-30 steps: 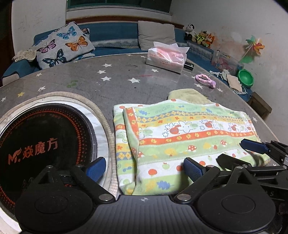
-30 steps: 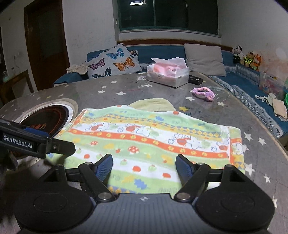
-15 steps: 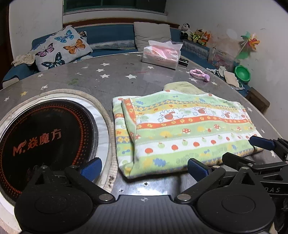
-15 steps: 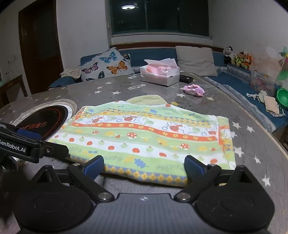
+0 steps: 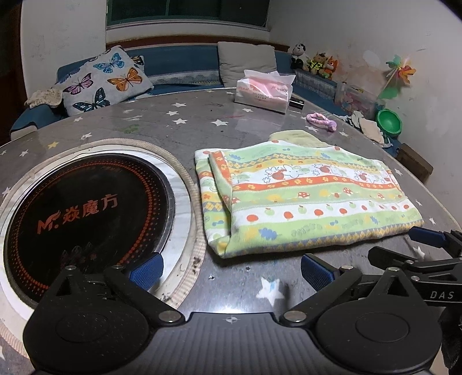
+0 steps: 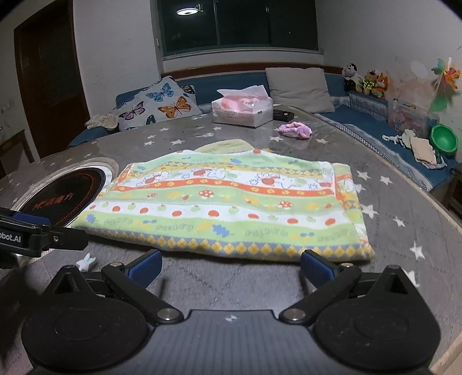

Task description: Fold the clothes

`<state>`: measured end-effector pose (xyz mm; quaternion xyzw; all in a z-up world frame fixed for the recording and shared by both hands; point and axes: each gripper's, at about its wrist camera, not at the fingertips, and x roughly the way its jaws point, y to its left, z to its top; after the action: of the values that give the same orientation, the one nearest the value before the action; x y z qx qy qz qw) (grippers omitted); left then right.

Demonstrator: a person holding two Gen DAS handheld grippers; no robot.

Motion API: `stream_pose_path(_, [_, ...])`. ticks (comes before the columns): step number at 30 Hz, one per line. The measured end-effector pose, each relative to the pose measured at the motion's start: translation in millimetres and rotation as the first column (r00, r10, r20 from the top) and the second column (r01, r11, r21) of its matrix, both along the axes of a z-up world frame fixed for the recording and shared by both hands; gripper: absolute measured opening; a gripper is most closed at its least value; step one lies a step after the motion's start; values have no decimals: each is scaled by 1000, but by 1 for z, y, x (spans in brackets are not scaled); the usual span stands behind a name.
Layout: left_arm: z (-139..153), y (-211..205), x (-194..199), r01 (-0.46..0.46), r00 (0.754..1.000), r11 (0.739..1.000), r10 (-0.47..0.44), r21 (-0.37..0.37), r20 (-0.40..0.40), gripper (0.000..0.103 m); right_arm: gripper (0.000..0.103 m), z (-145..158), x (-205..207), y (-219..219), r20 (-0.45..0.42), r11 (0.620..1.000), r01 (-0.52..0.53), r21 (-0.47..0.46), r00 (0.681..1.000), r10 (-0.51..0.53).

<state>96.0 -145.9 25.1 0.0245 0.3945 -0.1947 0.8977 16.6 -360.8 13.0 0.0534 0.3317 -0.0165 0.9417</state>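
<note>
The folded towel [image 5: 306, 199] lies flat on the bench [image 5: 202, 124], just beside the round cooktop [image 5: 83, 219]. Left tongs [image 5: 231, 266] and right tongs [image 6: 231, 264] hover near the towel's front edge, both spread wide, holding nothing.

The room is dim. A round ceiling lamp [image 6: 187, 11] shines in the dark window. The table [image 5: 260, 121] looks shiny far off. Edges bend and corners go black.

The right gripper [image 6: 231, 266] hung wide apart, empty, just short of the folded, green-striped patterned towel [image 6: 231, 207] on the grey star-printed table [image 6: 404, 207].
</note>
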Motion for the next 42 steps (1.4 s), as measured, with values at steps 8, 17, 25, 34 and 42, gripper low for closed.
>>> stream_pose_path(8, [2, 5, -12, 9, 999, 1000, -9, -6, 35, 103, 103, -2, -5, 5, -6, 1000, 4, 7, 1000, -4])
stream_pose_path(17, [0, 4, -23, 25, 999, 1000, -25, 2, 37, 103, 103, -5, -13, 12, -8, 1000, 4, 18, 1000, -4])
stream_pose_path(25, [-2, 1, -35, 35, 999, 999, -35, 0, 30, 103, 103, -4, -21, 14, -4, 1000, 3, 21, 1000, -3])
stream_pose_path(34, [-4, 0, -46, 41, 999, 999, -41, 3, 30, 103, 103, -5, -29, 19, -6, 1000, -3, 22, 1000, 3])
stream_pose_path(42, [-10, 4, -53, 42, 999, 999, -42, 5, 23, 103, 103, -6, -36, 25, -5, 1000, -4, 20, 1000, 4])
